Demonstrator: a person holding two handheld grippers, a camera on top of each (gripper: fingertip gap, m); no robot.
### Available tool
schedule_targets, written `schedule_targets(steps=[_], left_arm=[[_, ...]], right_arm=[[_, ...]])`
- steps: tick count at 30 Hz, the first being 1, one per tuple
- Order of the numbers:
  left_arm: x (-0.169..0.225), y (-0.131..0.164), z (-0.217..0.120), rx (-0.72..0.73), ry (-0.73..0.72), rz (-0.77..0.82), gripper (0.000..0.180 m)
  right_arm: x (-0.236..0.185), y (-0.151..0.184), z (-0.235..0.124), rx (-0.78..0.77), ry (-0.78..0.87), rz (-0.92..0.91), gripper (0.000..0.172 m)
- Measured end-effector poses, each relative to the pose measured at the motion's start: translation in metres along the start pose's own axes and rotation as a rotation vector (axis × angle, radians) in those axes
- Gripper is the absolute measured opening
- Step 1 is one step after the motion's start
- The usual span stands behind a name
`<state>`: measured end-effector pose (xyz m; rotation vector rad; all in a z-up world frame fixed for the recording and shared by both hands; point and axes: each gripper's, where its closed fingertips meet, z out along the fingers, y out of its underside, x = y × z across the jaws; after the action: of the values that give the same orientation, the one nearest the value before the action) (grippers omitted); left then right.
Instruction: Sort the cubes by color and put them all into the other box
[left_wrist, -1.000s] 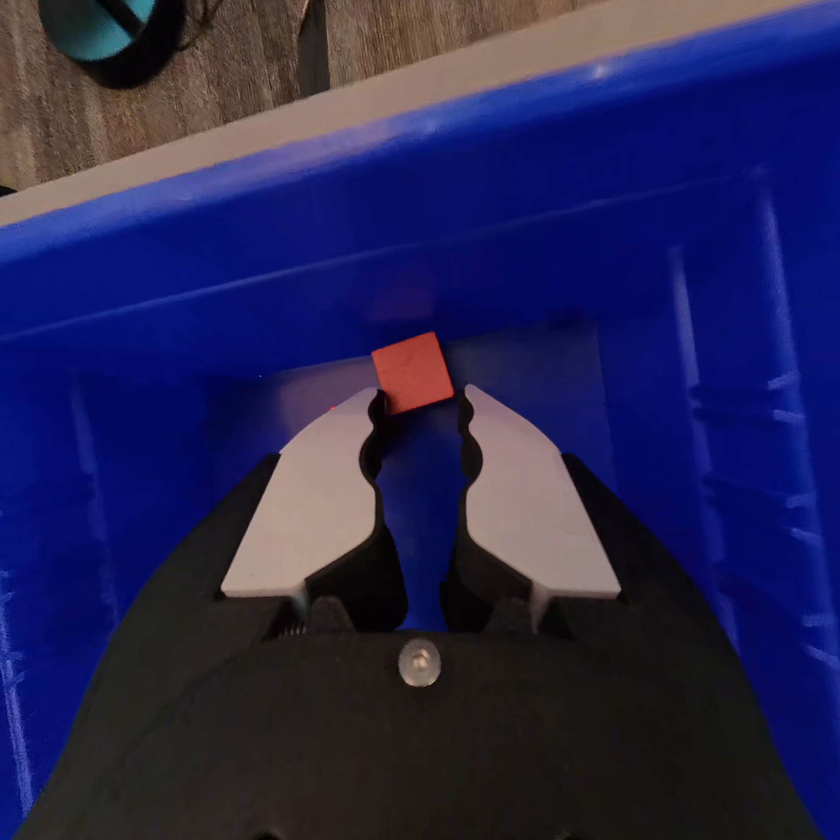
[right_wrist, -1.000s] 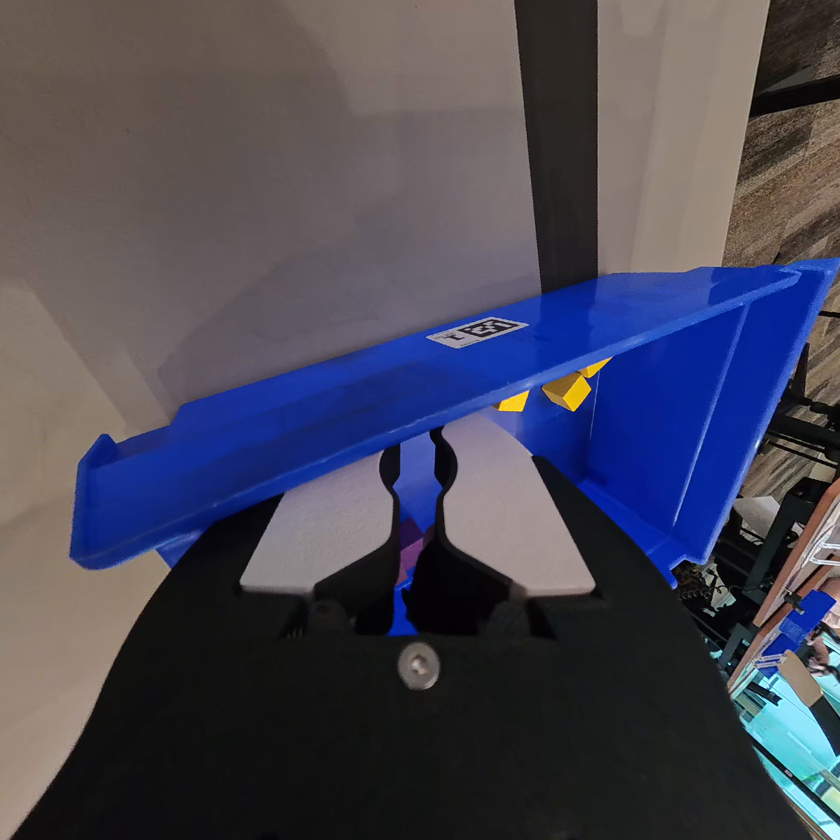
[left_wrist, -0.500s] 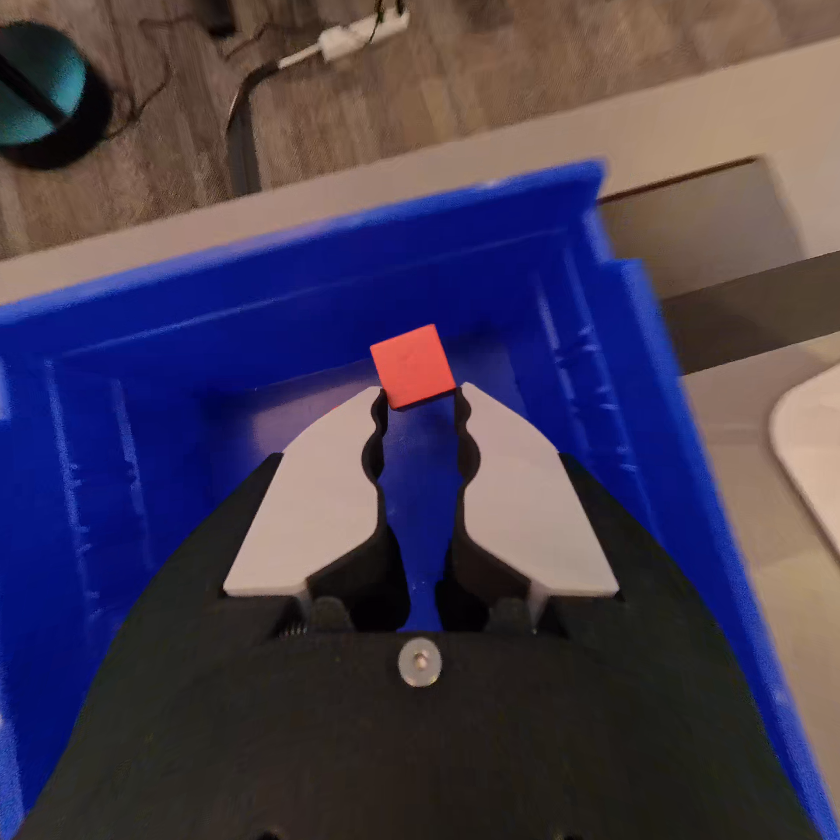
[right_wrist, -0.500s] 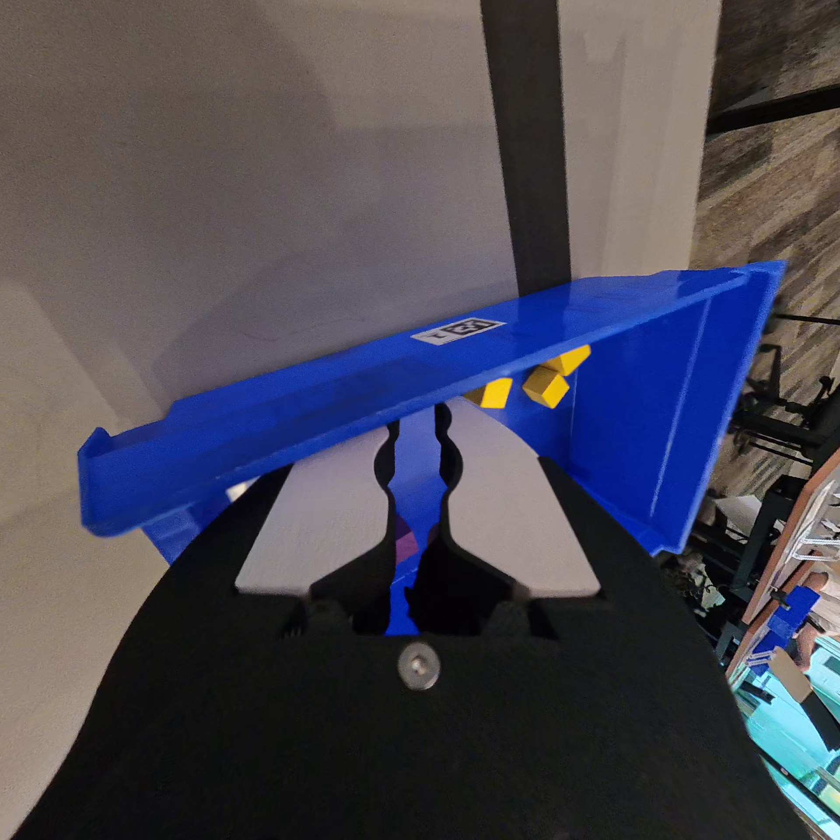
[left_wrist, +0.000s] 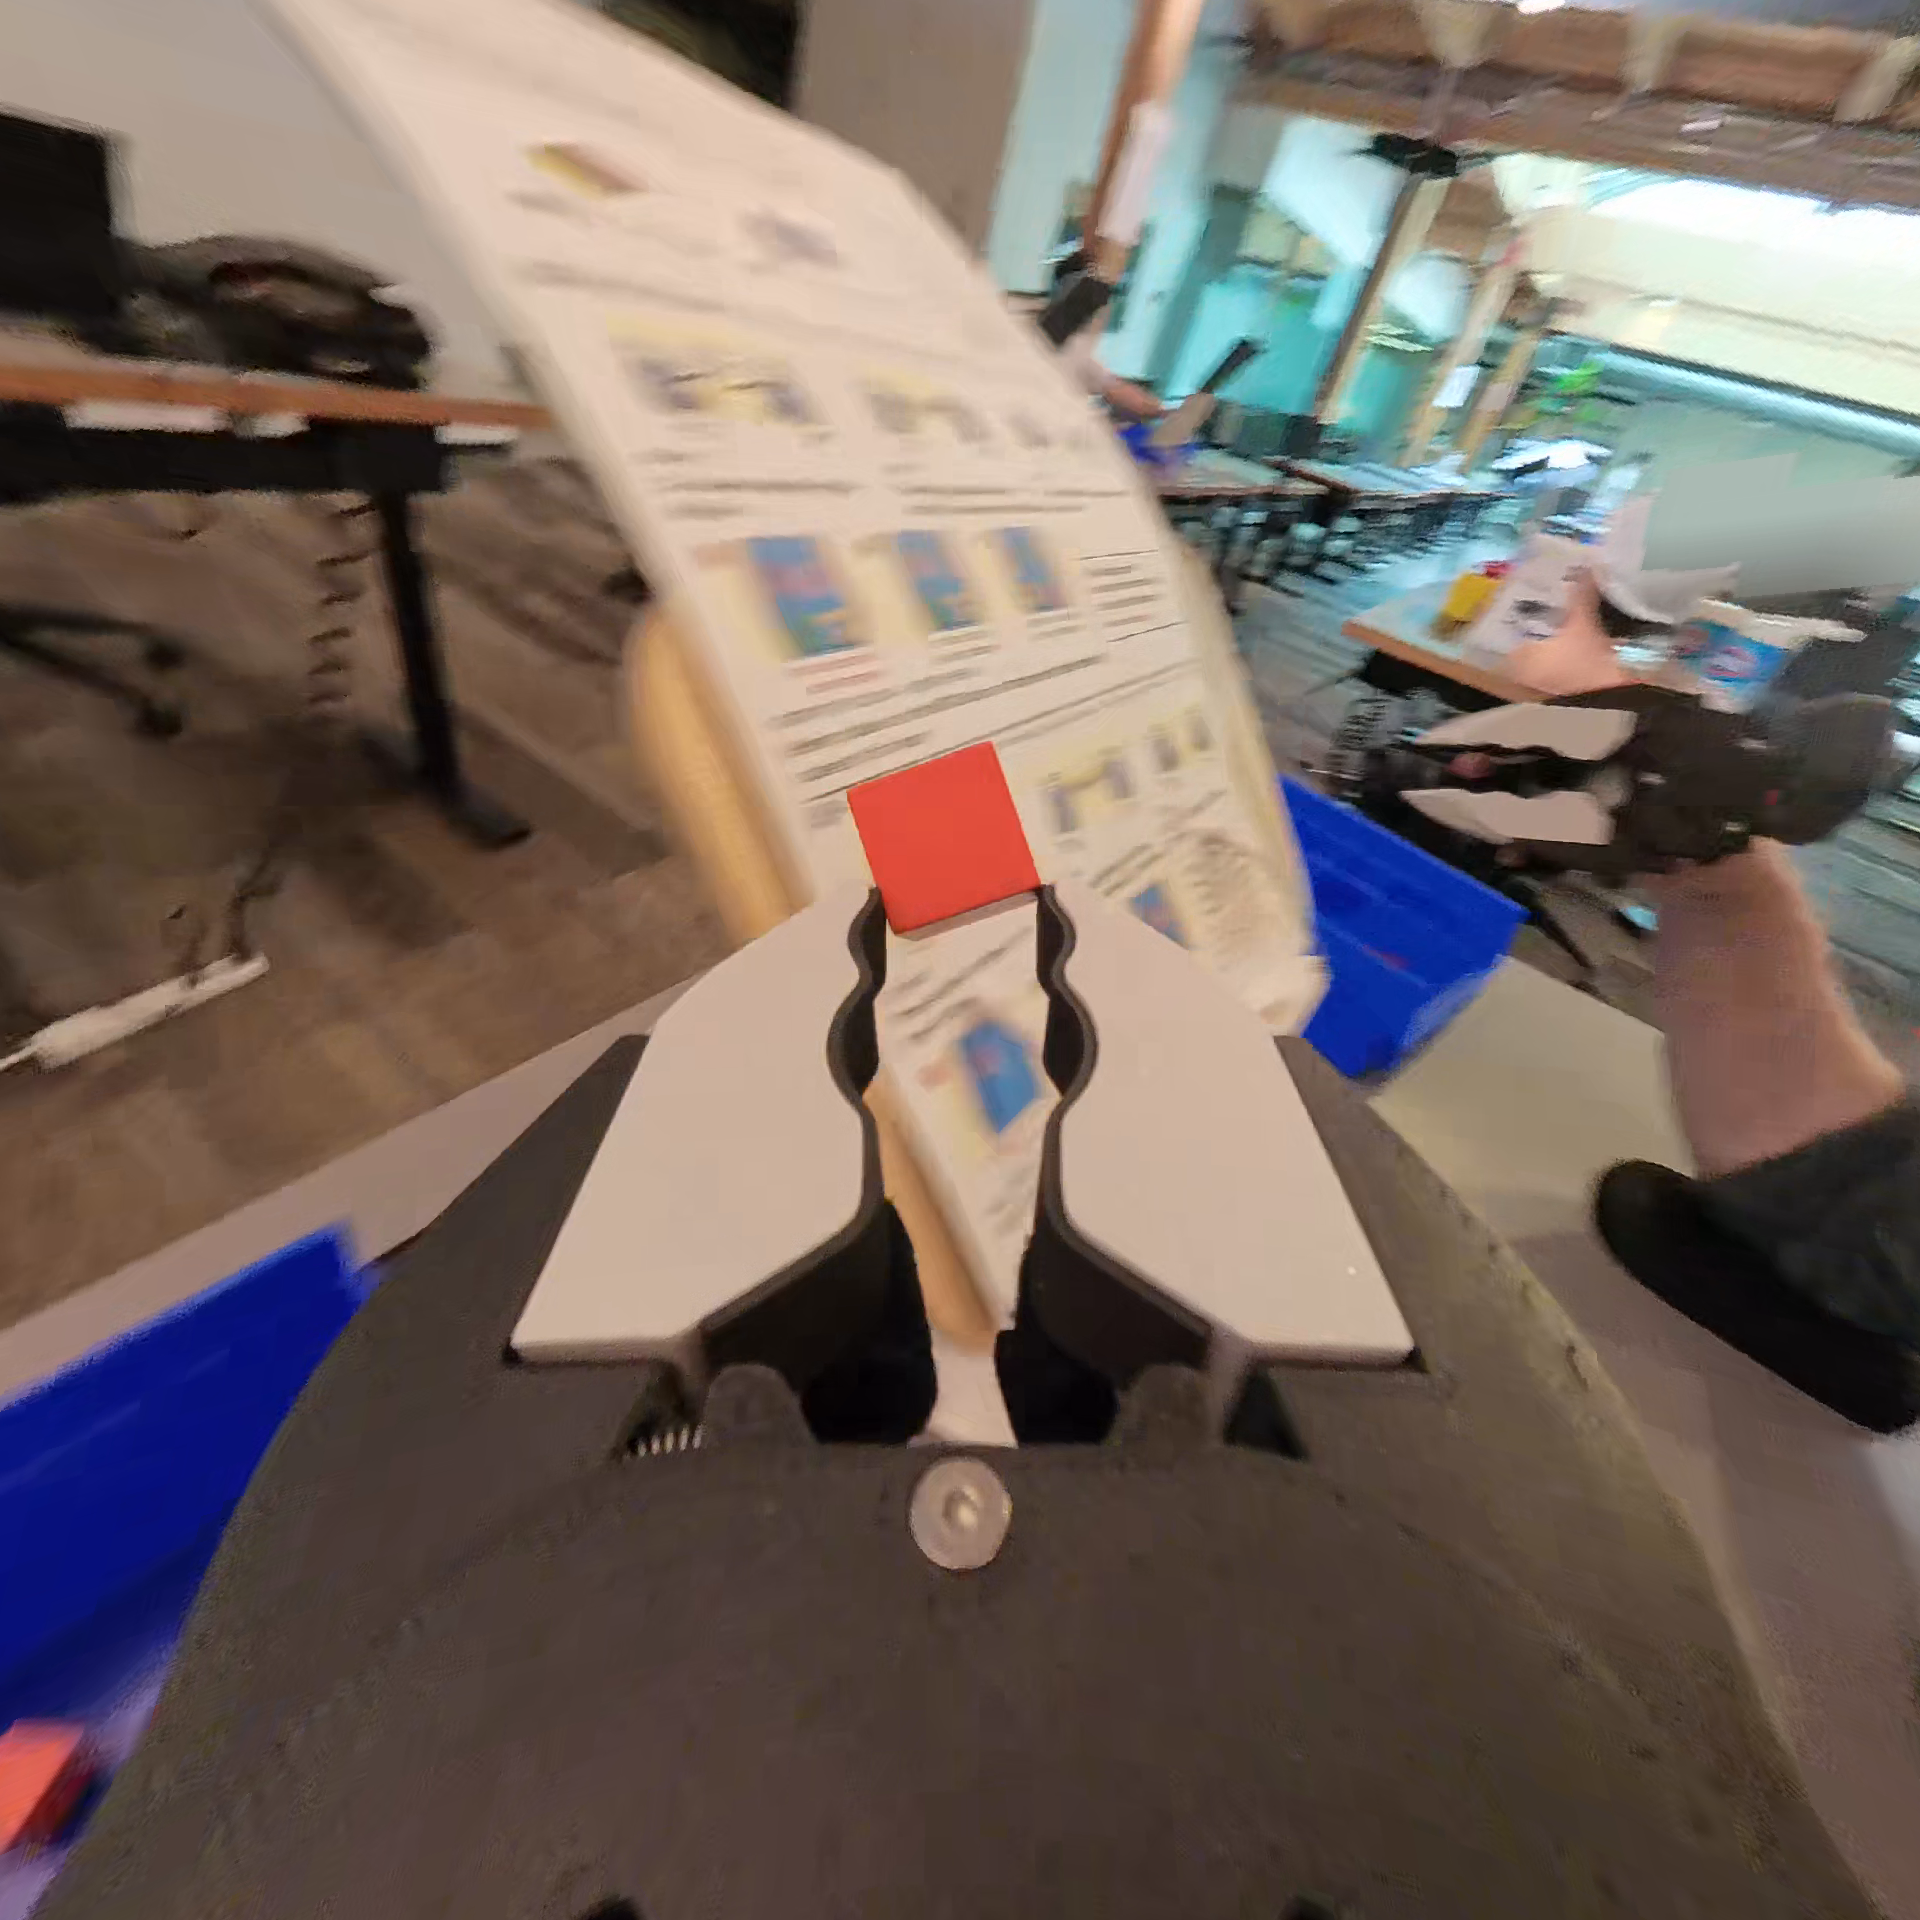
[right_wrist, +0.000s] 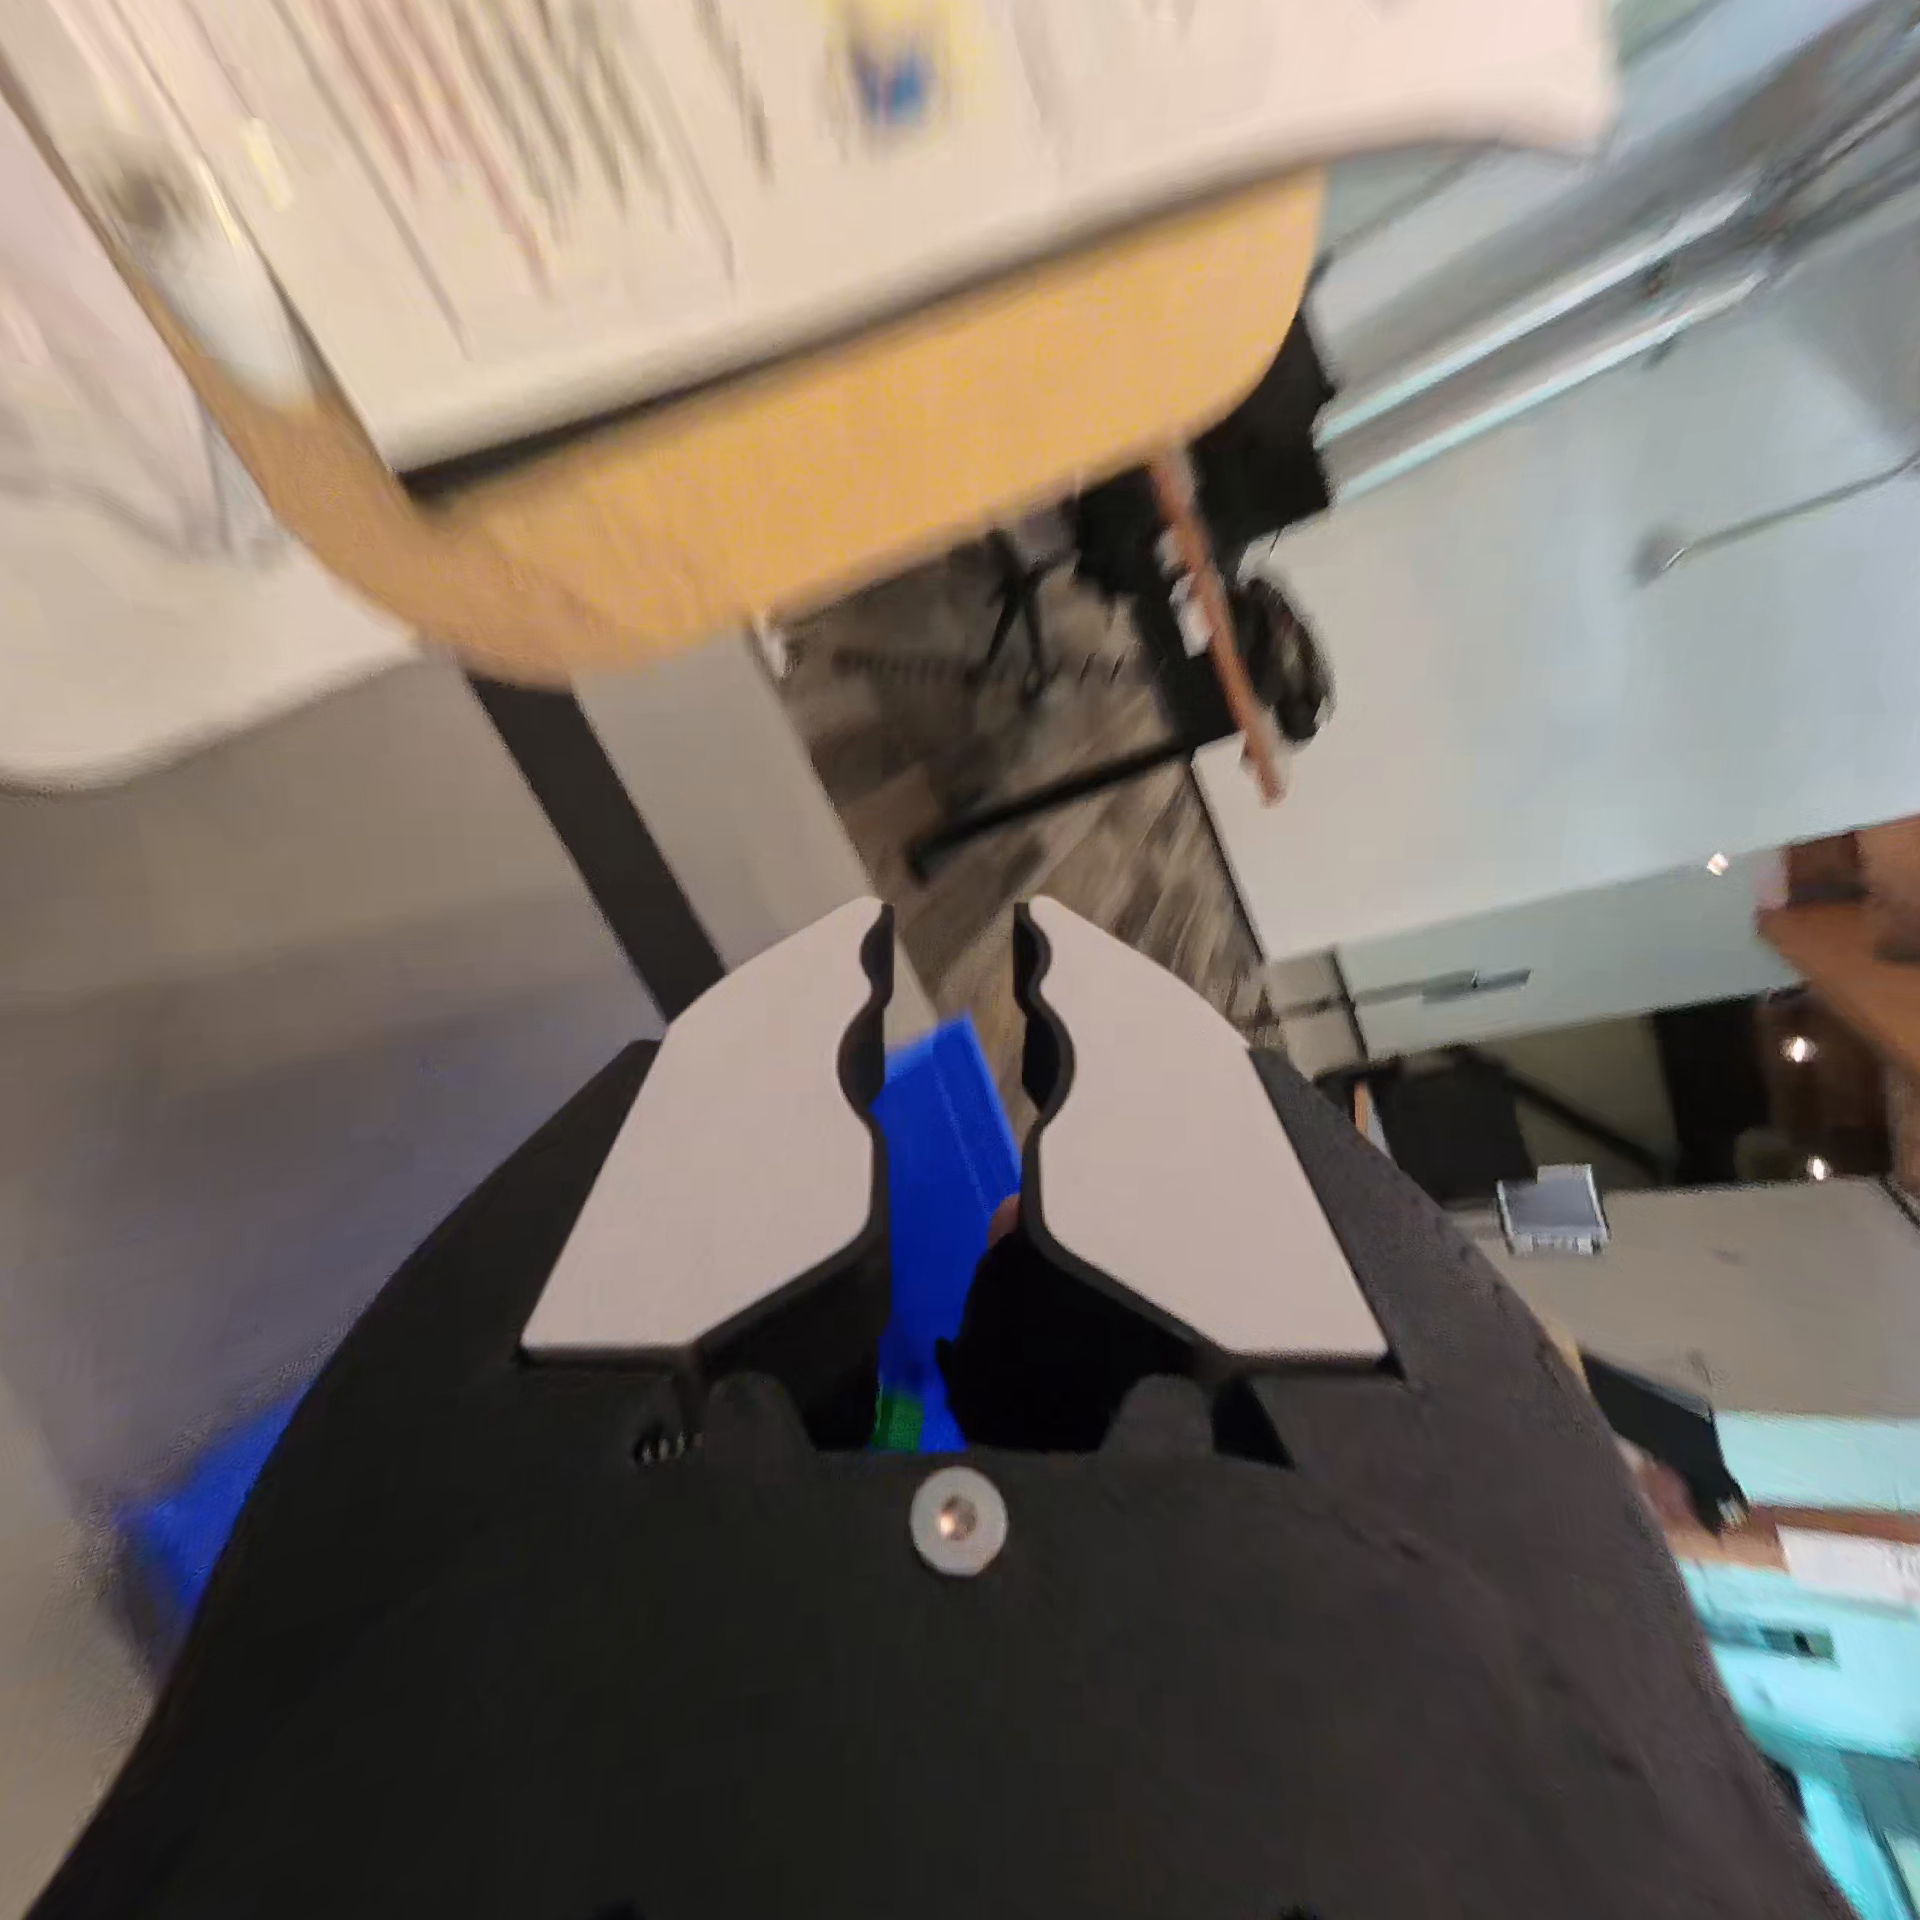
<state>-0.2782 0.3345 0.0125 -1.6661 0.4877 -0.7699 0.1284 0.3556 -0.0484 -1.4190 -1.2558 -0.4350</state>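
Note:
My left gripper (left_wrist: 956, 904) is shut on a red cube (left_wrist: 940, 836), pinched at the very fingertips and held up in the air. A blue box (left_wrist: 1392, 935) stands on the table to the right beyond it. Another blue box (left_wrist: 156, 1455) shows blurred at the lower left, with a second red cube (left_wrist: 31, 1777) in it. My right gripper (right_wrist: 954, 914) is open with nothing between its fingers. It also shows at the right of the left wrist view (left_wrist: 1423, 769), held by a hand, its fingers apart. A blue box edge (right_wrist: 945, 1132) lies below its fingers.
A curved white board with printed pictures (left_wrist: 831, 468) stands just behind the red cube; it fills the top of the right wrist view (right_wrist: 727, 208). A person's arm in a dark sleeve (left_wrist: 1787, 1278) is at the right. Desks and a wood floor (left_wrist: 312, 935) lie beyond.
My left gripper has lifted the red cube out of the blue box and swung up to face the room. My right gripper has opened wider and swung away from the box with the yellow cubes.

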Motion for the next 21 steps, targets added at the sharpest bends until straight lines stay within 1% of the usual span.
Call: schedule_targets(steps=[3, 5, 7, 10, 14, 15, 17, 18, 21], left_arm=[[0.07, -0.002, 0.029, 0.033, 0.188, 0.039, 0.028], [0.113, 0.01, 0.052, 0.018, 0.323, 0.016, 0.028], [0.153, 0.026, 0.073, 0.01, 0.451, -0.031, 0.028], [0.195, 0.05, 0.095, -0.003, 0.592, -0.124, 0.028], [0.223, 0.073, 0.11, -0.031, 0.687, -0.197, 0.028], [0.225, 0.075, 0.112, -0.019, 0.69, -0.21, 0.027], [0.228, 0.075, 0.113, 0.001, 0.705, -0.238, 0.027], [0.228, 0.075, 0.113, 0.002, 0.705, -0.239, 0.027], [0.227, 0.077, 0.115, 0.007, 0.692, -0.226, 0.027]], right_arm=[[-0.008, -0.067, -0.015, 0.239, 0.053, 0.026, 0.029], [-0.02, -0.102, -0.023, 0.364, 0.065, 0.058, 0.03], [-0.038, -0.129, -0.027, 0.458, 0.053, 0.077, 0.035], [-0.059, -0.153, -0.029, 0.534, 0.066, 0.064, 0.041], [-0.069, -0.168, -0.035, 0.606, 0.108, 0.08, 0.043], [-0.068, -0.169, -0.036, 0.612, 0.128, 0.077, 0.043], [-0.073, -0.17, -0.036, 0.62, 0.105, 0.069, 0.041], [-0.075, -0.17, -0.036, 0.62, 0.095, 0.071, 0.038], [-0.081, -0.174, -0.039, 0.649, 0.067, 0.067, 0.039]])
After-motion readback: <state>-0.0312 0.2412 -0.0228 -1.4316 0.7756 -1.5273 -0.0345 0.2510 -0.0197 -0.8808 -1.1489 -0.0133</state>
